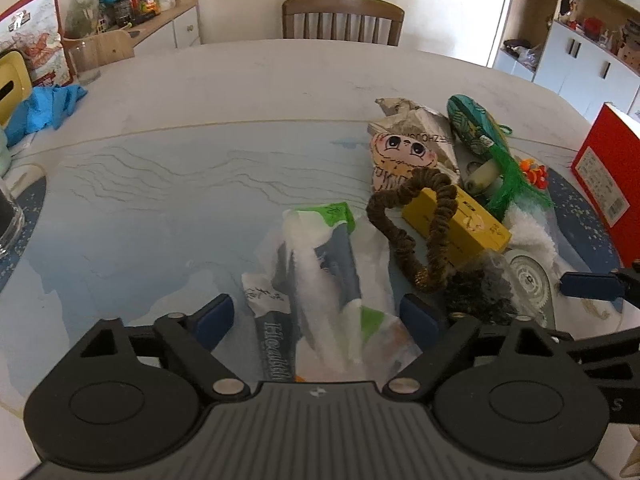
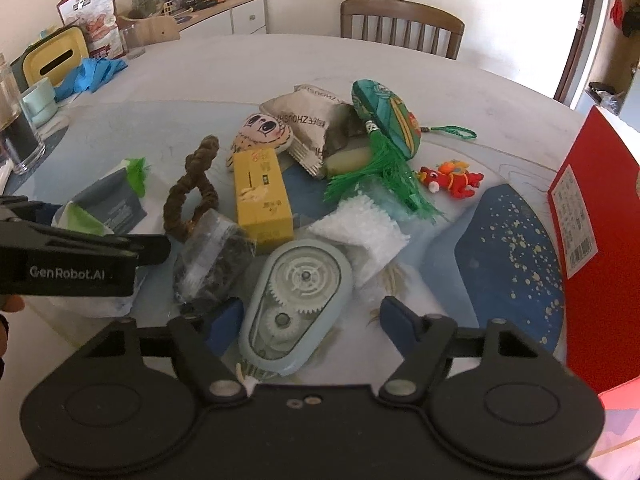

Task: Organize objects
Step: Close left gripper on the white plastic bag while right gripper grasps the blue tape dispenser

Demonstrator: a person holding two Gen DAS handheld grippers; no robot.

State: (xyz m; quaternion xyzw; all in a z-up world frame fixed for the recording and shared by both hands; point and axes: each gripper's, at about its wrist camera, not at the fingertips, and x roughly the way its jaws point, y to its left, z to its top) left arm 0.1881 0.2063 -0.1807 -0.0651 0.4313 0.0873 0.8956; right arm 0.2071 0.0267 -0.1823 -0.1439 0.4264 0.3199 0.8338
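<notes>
Left hand-held gripper (image 1: 316, 318): 2 fingers spread, straddling a white plastic bag with green print (image 1: 320, 264) that wraps a dark "Health" packet, lying on the counter (image 1: 160, 200). Right hand-held gripper (image 2: 312, 320): fingers spread on either side of a pale blue correction tape dispenser (image 2: 296, 304), flat on the counter; contact cannot be told. Just beyond it lie a yellow box (image 2: 262, 196), a brown scrunchie (image 2: 192, 188) left of the box, a clear bag of dark bits (image 2: 212, 256), a green tassel ornament (image 2: 384, 128) and a red-orange toy (image 2: 452, 178). Red carton (image 2: 592, 216) stands far right.
</notes>
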